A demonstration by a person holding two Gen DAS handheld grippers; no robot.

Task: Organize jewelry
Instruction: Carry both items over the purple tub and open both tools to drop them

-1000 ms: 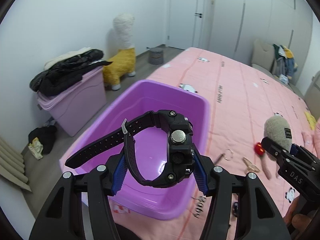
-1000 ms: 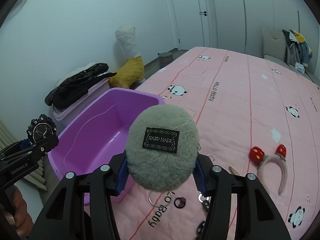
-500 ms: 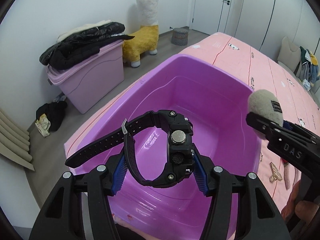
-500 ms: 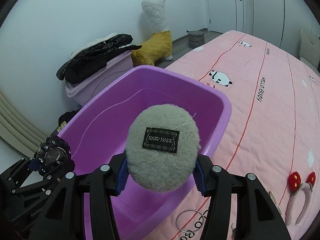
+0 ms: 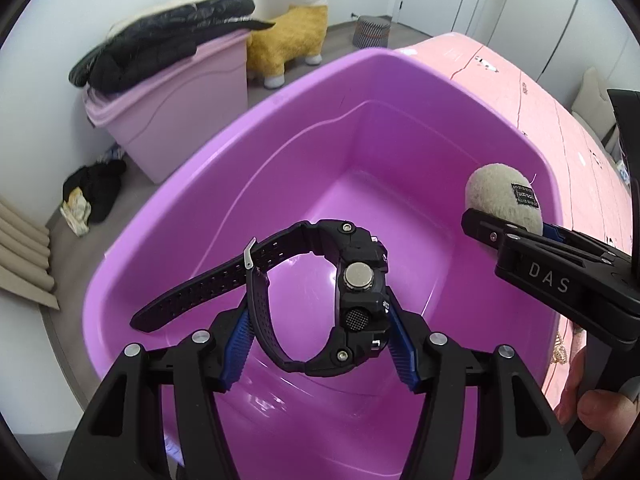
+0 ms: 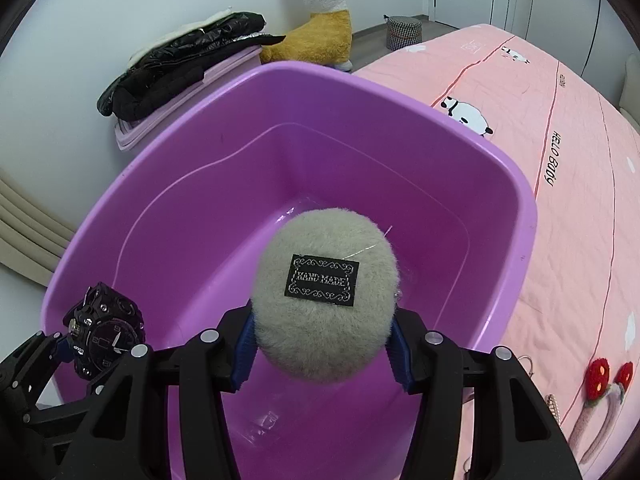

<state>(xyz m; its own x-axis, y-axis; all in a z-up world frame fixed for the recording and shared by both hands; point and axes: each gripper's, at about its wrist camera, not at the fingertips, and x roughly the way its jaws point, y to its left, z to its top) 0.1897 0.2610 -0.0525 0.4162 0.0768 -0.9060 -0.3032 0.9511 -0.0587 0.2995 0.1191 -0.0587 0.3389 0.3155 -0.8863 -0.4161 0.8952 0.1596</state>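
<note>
Left wrist view shows the black watch pinched across its chunky case and strap by the left gripper, fingers about half open around it, hanging above the purple tub. It looks stiff and fairly heavy; the case is the sure place to hold, the loose strap would flop. Beside it the right gripper squeezes a grey fluffy pom-pom, soft and light, over the same tub. Around them lies the pink bed, with a strawberry headband.
</note>
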